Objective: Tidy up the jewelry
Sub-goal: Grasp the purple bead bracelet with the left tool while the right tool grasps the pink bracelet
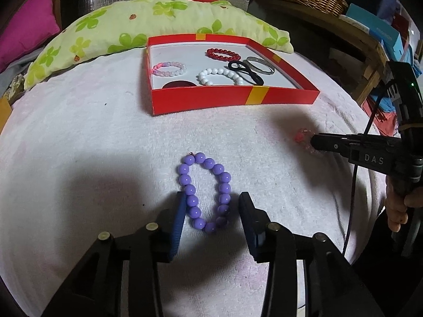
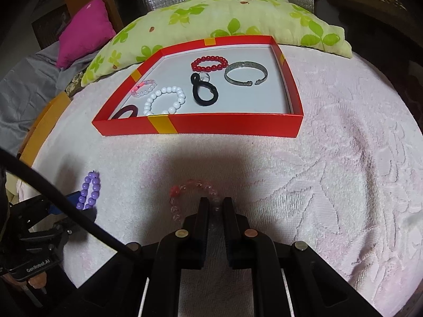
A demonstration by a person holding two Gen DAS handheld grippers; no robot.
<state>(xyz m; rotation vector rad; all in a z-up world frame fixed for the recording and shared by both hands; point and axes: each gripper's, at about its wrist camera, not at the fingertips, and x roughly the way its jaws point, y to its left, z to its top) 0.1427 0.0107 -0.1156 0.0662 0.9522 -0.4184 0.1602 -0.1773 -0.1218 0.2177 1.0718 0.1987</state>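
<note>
**Both grippers on bracelets, pickup step**

Left gripper (image 1: 211, 208) jaws wide, straddling the near half of the purple bead bracelet (image 1: 205, 192) lying flat on the pale pink towel (image 1: 79, 145); left blue pad touches the beads, right pad just apart. Not yet gripped.

Right gripper (image 2: 215, 206) jaws narrow, down on the near end of the clear pink bead bracelet (image 2: 194, 187); beads sit between the fingers, real clamp cannot tell.

Farther: red box lid tray (image 2: 224, 126) already holds white bead bracelet (image 2: 165, 100), black hair tie (image 2: 202, 92), red bead bracelet (image 2: 210, 63), silver cuff bangle (image 2: 246, 74), a pale pink bracelet (image 2: 144, 88), a dark red item at the near corner. Floral pillow (image 1: 158, 21) behind.

Next, probably: close left jaws on the purple beads, lift both, carry forward over the tray wall, drop in free space.
</note>
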